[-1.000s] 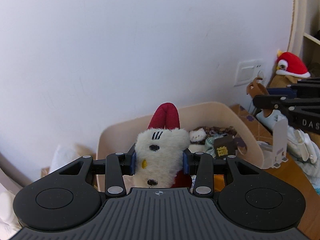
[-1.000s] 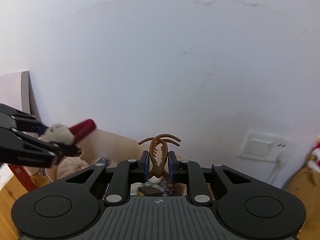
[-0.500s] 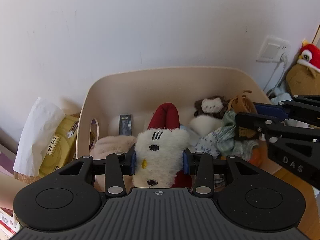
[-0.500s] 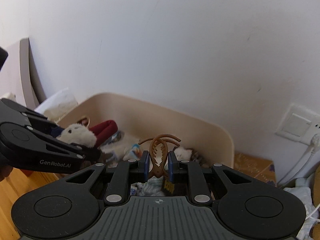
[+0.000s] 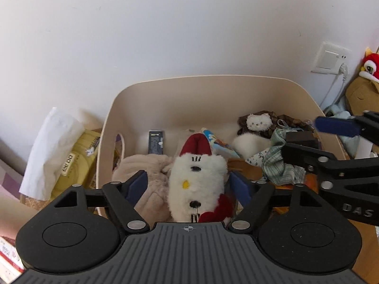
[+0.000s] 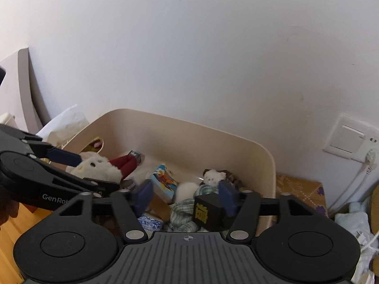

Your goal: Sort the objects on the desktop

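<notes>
Both grippers hang over the beige bin [image 5: 123,108], pointed down into it.

Left gripper [image 5: 188,185]: jaws opening, blue pads clear of the white plush toy [image 5: 196,179] on both sides. The toy lies between them, red ears toward the far wall, resting on the pile in the bin's near-middle. Released, as I read it.

Right gripper [image 6: 183,197]: jaws opening too. A black cube with a yellow character [image 6: 208,213] sits just inside the right pad; whether it touches the pad I cannot tell. No brown hair clip shows between these jaws. In the left wrist view a brown shape lies beside the plush, partly hidden; unclear what it is.

Progress, as a judgement: this pair of drops looks done or nearly so. The bin already holds plenty, so the sort seems well along. What is left on the desk cannot be seen from here.

In the bin, near to far: beige fluffy cloth [image 5: 142,168] at near left, green checked cloth [image 5: 279,165] at near right, colourful card pack [image 6: 164,181] mid, small bear plush [image 5: 258,122] far right, dark slim box [image 5: 156,140] against the far wall.

Outside: yellow packet under white tissue [image 5: 52,142] to the left, wall socket [image 6: 348,137] far right, red-capped plush [image 5: 369,67] at far right.

In the way: the two grippers crowd each other over the bin. Lifting out needs care not to snag the plush or the cloths.
</notes>
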`<act>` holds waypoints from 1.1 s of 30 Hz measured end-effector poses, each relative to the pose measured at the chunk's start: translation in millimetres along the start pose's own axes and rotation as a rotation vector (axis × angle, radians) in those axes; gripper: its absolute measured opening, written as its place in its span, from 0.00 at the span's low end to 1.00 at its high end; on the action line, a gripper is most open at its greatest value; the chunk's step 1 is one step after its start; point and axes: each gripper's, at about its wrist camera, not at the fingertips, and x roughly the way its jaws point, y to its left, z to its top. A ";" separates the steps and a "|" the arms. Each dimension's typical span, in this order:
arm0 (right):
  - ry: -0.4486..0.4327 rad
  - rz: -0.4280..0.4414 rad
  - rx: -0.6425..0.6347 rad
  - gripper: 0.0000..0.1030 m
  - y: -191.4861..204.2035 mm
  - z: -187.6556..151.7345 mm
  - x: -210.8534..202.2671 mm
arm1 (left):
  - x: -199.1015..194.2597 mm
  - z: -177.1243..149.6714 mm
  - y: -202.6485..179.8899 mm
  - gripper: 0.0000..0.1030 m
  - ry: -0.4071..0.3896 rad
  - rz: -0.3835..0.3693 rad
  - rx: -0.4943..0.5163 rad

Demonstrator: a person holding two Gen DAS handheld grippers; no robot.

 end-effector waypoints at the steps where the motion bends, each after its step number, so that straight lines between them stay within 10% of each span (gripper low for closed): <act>1: 0.001 -0.008 0.018 0.77 -2.0 0.3 -3.3 | -2.3 0.2 0.0 0.76 -0.001 0.011 0.002; 9: 0.008 -0.035 0.120 1.00 -14.4 -0.1 -23.6 | -30.2 -1.7 -3.0 0.77 -0.023 0.034 -0.014; 33: 0.045 -0.081 0.222 1.00 -12.4 -27.3 -150.9 | -173.4 -69.9 -28.0 0.78 -0.063 0.089 -0.045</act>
